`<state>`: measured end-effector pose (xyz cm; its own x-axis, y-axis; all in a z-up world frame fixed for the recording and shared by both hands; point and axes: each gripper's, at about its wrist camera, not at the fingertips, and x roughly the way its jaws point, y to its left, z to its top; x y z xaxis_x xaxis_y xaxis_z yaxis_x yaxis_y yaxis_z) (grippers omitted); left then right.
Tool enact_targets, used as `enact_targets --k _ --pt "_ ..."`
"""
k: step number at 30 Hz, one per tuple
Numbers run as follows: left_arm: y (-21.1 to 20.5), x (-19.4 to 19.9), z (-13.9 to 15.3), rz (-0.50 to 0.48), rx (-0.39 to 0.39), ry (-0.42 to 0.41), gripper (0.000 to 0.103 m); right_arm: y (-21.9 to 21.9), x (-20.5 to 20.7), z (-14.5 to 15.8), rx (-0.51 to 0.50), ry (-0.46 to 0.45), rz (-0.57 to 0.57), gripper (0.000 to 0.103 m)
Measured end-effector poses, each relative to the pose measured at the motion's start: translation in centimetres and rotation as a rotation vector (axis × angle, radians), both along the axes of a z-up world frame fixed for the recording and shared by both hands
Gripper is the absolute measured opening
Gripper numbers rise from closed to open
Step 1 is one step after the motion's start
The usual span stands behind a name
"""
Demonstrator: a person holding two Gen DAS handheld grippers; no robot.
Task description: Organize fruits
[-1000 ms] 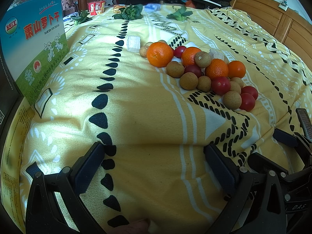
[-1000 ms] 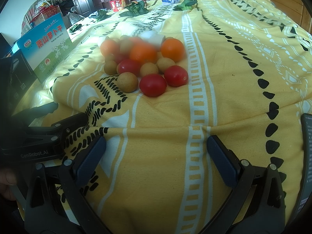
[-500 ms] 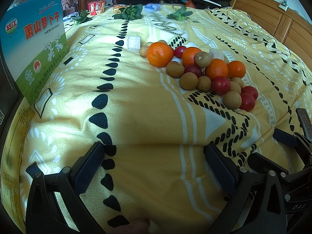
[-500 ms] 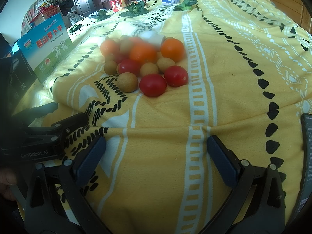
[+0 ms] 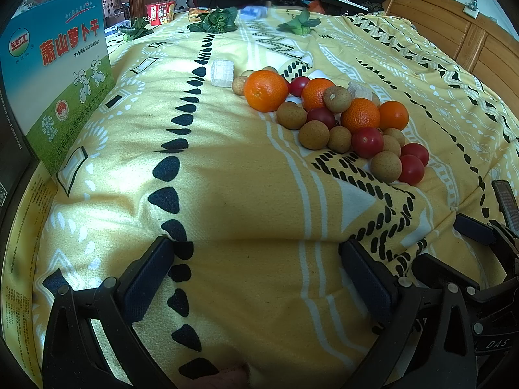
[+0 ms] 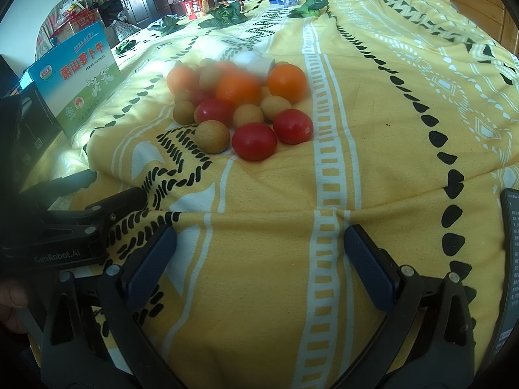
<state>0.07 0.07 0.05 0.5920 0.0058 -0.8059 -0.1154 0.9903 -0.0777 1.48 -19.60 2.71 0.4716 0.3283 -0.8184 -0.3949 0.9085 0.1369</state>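
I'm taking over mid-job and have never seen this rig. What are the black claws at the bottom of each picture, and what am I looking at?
Those are hand-held tools, one in each of a person's hands, each carrying its own camera looking forward. One picture shows the left gripper, the other the right gripper. Both have their jaws wide apart and hold nothing. They hover over a yellow blanket. On it lies one mixed pile: oranges, red tomatoes and small brown fruits. A printed box stands at the left.
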Motion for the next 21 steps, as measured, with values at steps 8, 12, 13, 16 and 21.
enact_targets --k 8,12,13,16,21 --pt "-0.02 -0.01 -0.01 0.0 -0.001 0.0 0.103 -0.01 0.01 -0.01 -0.001 0.0 0.0 0.103" --pt "-0.07 -0.13 0.06 0.0 -0.002 -0.001 0.103 -0.01 0.01 -0.01 -0.001 0.0 0.0 0.103" --pt "-0.06 -0.13 0.07 0.0 -0.002 -0.001 0.103 -0.02 0.01 -0.01 -0.001 0.0 0.0 0.103" --pt "-0.07 -0.13 0.07 0.0 -0.002 -0.001 0.103 -0.02 0.01 -0.01 -0.001 0.0 0.0 0.103" --pt "-0.07 -0.13 0.07 0.0 -0.002 0.0 0.103 0.0 0.01 -0.01 -0.003 0.001 0.0 0.103"
